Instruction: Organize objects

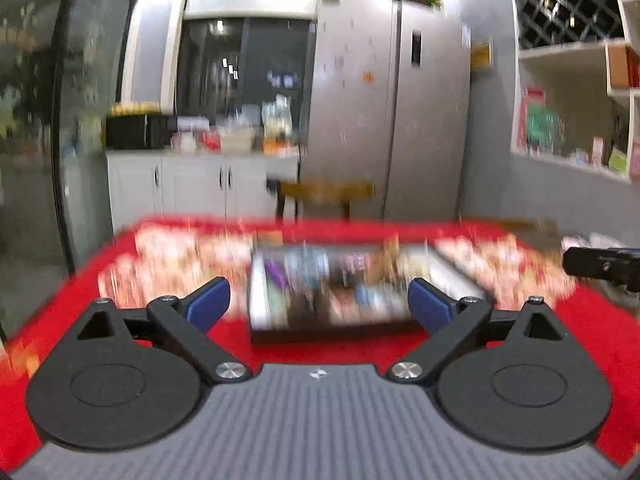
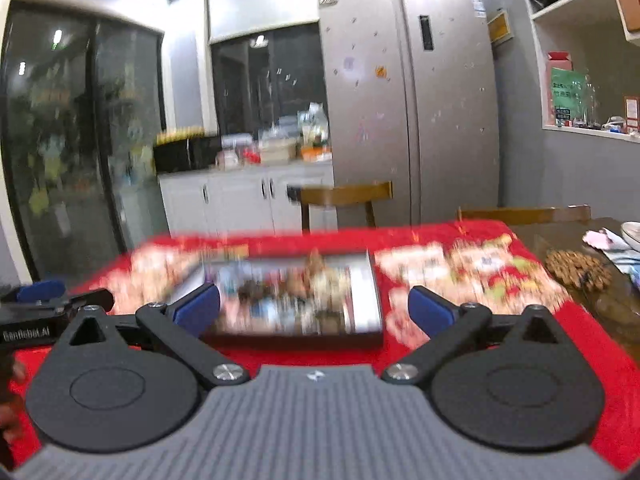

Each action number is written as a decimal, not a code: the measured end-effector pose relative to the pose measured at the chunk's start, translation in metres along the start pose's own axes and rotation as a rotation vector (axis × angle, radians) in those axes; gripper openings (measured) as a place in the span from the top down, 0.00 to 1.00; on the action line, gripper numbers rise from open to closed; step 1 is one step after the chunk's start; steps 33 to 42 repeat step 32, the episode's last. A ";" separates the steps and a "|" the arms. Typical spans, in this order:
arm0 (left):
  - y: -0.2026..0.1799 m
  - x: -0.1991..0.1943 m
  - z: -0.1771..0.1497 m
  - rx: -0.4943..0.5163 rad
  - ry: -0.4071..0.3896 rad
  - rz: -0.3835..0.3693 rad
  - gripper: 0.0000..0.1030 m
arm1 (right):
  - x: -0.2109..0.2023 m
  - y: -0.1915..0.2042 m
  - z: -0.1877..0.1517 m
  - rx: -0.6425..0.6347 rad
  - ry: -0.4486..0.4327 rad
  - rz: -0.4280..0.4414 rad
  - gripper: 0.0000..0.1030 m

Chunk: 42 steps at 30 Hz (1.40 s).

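Observation:
A dark-edged tray (image 1: pixel 332 334) filled with several small mixed objects sits in the middle of a red patterned tablecloth (image 1: pixel 352 352). Motion blur hides what the objects are. My left gripper (image 1: pixel 319 305) is open and empty, held above the cloth just short of the tray's near edge. My right gripper (image 2: pixel 314 309) is open and empty too, in front of the same tray (image 2: pixel 296 338). The other gripper's black body shows at the right edge of the left wrist view (image 1: pixel 604 266) and at the left edge of the right wrist view (image 2: pixel 44 308).
Wooden chairs (image 2: pixel 346 196) stand at the table's far side. Behind them are a silver fridge (image 2: pixel 408 100) and a cluttered white counter (image 2: pixel 248 184). Right of the cloth, bare wooden table (image 2: pixel 616 308) holds a brown woven mat (image 2: pixel 578 270) and a white dish (image 2: pixel 632 234).

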<state>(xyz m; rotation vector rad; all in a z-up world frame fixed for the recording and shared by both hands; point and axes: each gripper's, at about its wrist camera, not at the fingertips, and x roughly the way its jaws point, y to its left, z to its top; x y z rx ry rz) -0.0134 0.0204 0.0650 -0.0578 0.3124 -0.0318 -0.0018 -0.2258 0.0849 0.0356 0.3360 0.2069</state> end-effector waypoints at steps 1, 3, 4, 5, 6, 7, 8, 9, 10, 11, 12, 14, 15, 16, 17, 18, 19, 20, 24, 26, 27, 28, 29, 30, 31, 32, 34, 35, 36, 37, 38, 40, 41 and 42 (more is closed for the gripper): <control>-0.003 -0.001 -0.015 0.005 0.023 0.017 0.05 | 0.000 0.004 -0.015 -0.012 0.009 -0.018 0.00; -0.006 0.002 -0.038 0.019 0.049 0.056 0.05 | 0.001 0.008 -0.039 -0.023 0.041 -0.043 0.00; -0.008 0.004 -0.047 0.033 0.067 0.069 0.05 | 0.004 0.008 -0.050 -0.018 0.056 -0.053 0.00; -0.007 0.011 -0.053 0.054 0.090 0.072 0.05 | 0.008 0.009 -0.058 -0.021 0.073 -0.062 0.00; -0.009 0.016 -0.056 0.068 0.117 0.079 0.05 | 0.013 0.010 -0.064 -0.033 0.095 -0.076 0.00; -0.010 0.022 -0.056 0.076 0.148 0.092 0.05 | 0.017 0.012 -0.070 -0.047 0.111 -0.096 0.00; -0.011 0.022 -0.056 0.078 0.162 0.103 0.05 | 0.019 0.014 -0.075 -0.057 0.114 -0.113 0.00; -0.010 0.024 -0.056 0.075 0.152 0.101 0.05 | 0.020 0.016 -0.079 -0.068 0.112 -0.124 0.00; -0.009 0.026 -0.056 0.076 0.145 0.094 0.05 | 0.022 0.017 -0.082 -0.076 0.110 -0.132 0.00; -0.010 0.026 -0.056 0.078 0.144 0.100 0.05 | 0.024 0.017 -0.084 -0.079 0.108 -0.134 0.00; -0.011 0.025 -0.056 0.081 0.141 0.123 0.05 | 0.026 0.019 -0.086 -0.081 0.111 -0.133 0.00; -0.011 0.027 -0.057 0.080 0.146 0.169 0.05 | 0.031 0.023 -0.087 -0.102 0.137 -0.128 0.00; -0.009 0.031 -0.056 0.077 0.152 0.178 0.05 | 0.030 0.025 -0.088 -0.105 0.136 -0.132 0.00; -0.008 0.033 -0.055 0.071 0.163 0.176 0.04 | 0.030 0.026 -0.087 -0.106 0.130 -0.135 0.00; -0.005 0.035 -0.055 0.058 0.175 0.170 0.03 | 0.029 0.028 -0.088 -0.108 0.127 -0.133 0.00; -0.004 0.035 -0.056 0.048 0.187 0.156 0.03 | 0.030 0.028 -0.089 -0.115 0.128 -0.130 0.00; -0.002 0.037 -0.056 0.038 0.201 0.133 0.03 | 0.031 0.030 -0.089 -0.125 0.134 -0.133 0.00; 0.000 0.040 -0.056 0.027 0.211 0.114 0.03 | 0.031 0.031 -0.090 -0.131 0.137 -0.136 0.00; -0.002 0.037 -0.056 0.033 0.192 0.110 0.03 | 0.032 0.032 -0.089 -0.140 0.140 -0.140 0.00; -0.003 0.039 -0.056 0.041 0.194 0.123 0.03 | 0.033 0.032 -0.089 -0.139 0.138 -0.138 0.00; -0.003 0.039 -0.056 0.038 0.200 0.127 0.03 | 0.033 0.031 -0.089 -0.138 0.137 -0.138 0.00; -0.003 0.040 -0.056 0.033 0.206 0.128 0.03 | 0.032 0.031 -0.089 -0.137 0.137 -0.139 0.00; -0.001 0.041 -0.056 0.024 0.216 0.120 0.03 | 0.032 0.031 -0.089 -0.136 0.137 -0.138 0.00; 0.000 0.042 -0.057 0.017 0.222 0.112 0.03 | 0.032 0.031 -0.089 -0.136 0.138 -0.137 0.00; 0.001 0.043 -0.057 0.010 0.232 0.110 0.03 | 0.033 0.031 -0.089 -0.136 0.140 -0.137 0.00; 0.001 0.045 -0.057 0.008 0.245 0.115 0.03 | 0.033 0.031 -0.089 -0.136 0.143 -0.138 0.00; 0.001 0.045 -0.057 0.008 0.245 0.115 0.03 | 0.033 0.031 -0.089 -0.136 0.143 -0.138 0.00; 0.001 0.045 -0.057 0.008 0.245 0.115 0.03 | 0.033 0.031 -0.089 -0.136 0.143 -0.138 0.00; 0.001 0.045 -0.057 0.008 0.245 0.115 0.03 | 0.033 0.031 -0.089 -0.136 0.143 -0.138 0.00; 0.001 0.045 -0.057 0.008 0.245 0.115 0.03 | 0.033 0.031 -0.089 -0.136 0.143 -0.138 0.00; 0.001 0.045 -0.057 0.008 0.245 0.115 0.03 | 0.033 0.031 -0.089 -0.136 0.143 -0.138 0.00; 0.001 0.045 -0.057 0.008 0.245 0.115 0.03 | 0.033 0.031 -0.089 -0.136 0.143 -0.138 0.00; 0.001 0.045 -0.057 0.008 0.245 0.115 0.03 | 0.033 0.031 -0.089 -0.136 0.143 -0.138 0.00; 0.001 0.045 -0.057 0.008 0.245 0.115 0.03 | 0.033 0.031 -0.089 -0.136 0.143 -0.138 0.00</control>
